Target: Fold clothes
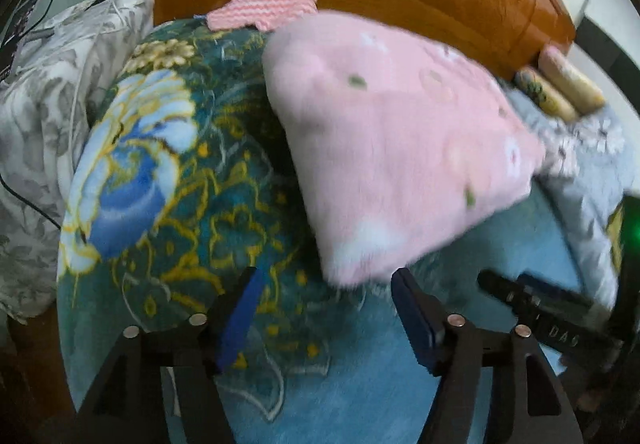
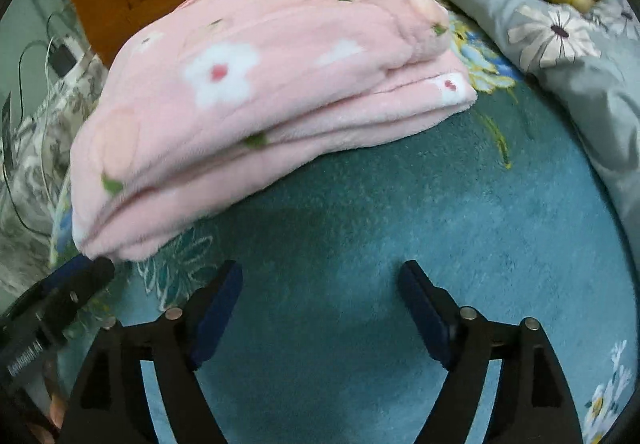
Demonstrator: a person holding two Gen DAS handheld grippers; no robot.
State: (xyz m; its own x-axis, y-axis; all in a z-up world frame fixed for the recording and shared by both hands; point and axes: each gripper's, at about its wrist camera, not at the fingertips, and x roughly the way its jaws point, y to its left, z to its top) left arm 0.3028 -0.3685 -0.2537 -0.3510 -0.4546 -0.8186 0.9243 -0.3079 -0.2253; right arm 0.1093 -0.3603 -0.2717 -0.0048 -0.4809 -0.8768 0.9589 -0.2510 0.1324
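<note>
The folded pink floral fleece garment [image 2: 256,91] is laid lengthwise across the teal floral blanket [image 2: 360,224]; both grippers' jaws are spread, empty.

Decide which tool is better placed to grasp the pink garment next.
Probably the left tool: open, its tips lie right by the pink garment's near corner. The open right tool has bare blanket ahead.

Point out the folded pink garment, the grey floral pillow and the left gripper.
folded pink garment [image 2: 248,83]: right wrist view, on its top layer near the white flower.
grey floral pillow [image 2: 560,39]: right wrist view, on its daisy print.
left gripper [image 1: 324,308]: left wrist view, midway between its open fingertips.
</note>
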